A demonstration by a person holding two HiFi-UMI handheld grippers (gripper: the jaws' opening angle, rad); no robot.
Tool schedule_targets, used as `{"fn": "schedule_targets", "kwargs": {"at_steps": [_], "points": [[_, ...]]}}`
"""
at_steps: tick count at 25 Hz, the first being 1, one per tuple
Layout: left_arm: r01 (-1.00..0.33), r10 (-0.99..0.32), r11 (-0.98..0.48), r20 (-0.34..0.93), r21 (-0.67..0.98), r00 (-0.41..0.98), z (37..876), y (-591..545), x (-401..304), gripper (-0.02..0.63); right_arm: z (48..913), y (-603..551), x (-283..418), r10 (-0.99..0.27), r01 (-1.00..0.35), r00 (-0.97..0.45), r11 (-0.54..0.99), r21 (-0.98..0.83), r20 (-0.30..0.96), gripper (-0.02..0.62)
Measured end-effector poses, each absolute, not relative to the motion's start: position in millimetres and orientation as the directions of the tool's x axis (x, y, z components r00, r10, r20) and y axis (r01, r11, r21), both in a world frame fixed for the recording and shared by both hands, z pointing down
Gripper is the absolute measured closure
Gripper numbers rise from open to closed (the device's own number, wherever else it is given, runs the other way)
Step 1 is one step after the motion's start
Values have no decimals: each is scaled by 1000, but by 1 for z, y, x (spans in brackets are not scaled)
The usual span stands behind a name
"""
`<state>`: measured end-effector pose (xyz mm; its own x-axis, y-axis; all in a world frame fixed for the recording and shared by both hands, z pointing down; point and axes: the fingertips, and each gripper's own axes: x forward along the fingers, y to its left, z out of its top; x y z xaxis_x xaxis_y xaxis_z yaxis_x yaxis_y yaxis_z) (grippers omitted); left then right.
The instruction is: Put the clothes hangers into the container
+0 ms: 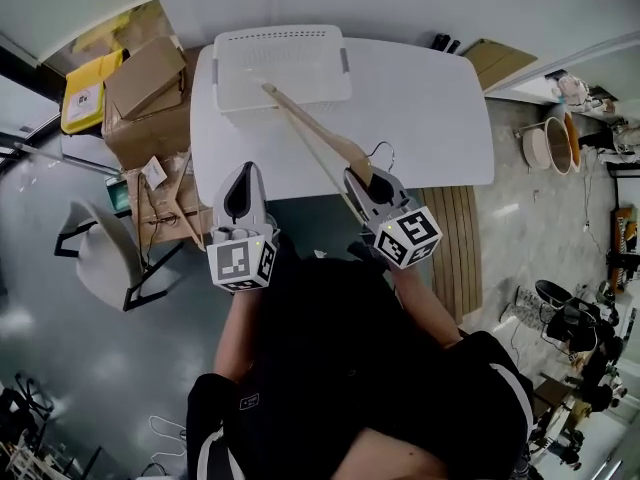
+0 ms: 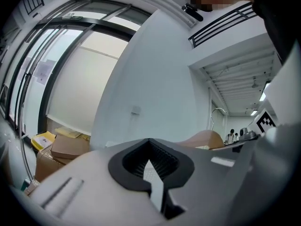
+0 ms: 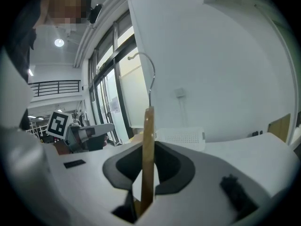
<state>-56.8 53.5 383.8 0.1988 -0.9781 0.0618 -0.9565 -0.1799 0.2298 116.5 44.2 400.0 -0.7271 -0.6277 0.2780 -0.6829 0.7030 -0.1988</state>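
While the right gripper (image 1: 362,178) is clamped on the wooden hanger (image 1: 308,128) near its hook, the long arm of the hanger reaches over the white table (image 1: 430,108). Its far tip is above the near edge of the white container (image 1: 283,34). This container stands at the far left corner of the table. The left gripper (image 1: 243,171) is at the near table edge, with its jaws together and nothing between them. To the right of the hanger the table is bare. Cardboard boxes (image 1: 145,93) stand beside the left edge.
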Motion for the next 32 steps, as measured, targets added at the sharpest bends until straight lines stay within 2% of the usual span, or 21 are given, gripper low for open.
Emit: {"fn": "schedule_targets", "kwargs": {"at_steps": [17,32], "points": [[-939,-961,-259,35,227,274,383,-3,-106,603,390,-14,71,-673,-722,-688,674,-158,272,537],[-926,-951,-273,72,260,301,398,-31,-118,603,393,-38,67,-687,-744,-659,654,-133,306,537]]}}
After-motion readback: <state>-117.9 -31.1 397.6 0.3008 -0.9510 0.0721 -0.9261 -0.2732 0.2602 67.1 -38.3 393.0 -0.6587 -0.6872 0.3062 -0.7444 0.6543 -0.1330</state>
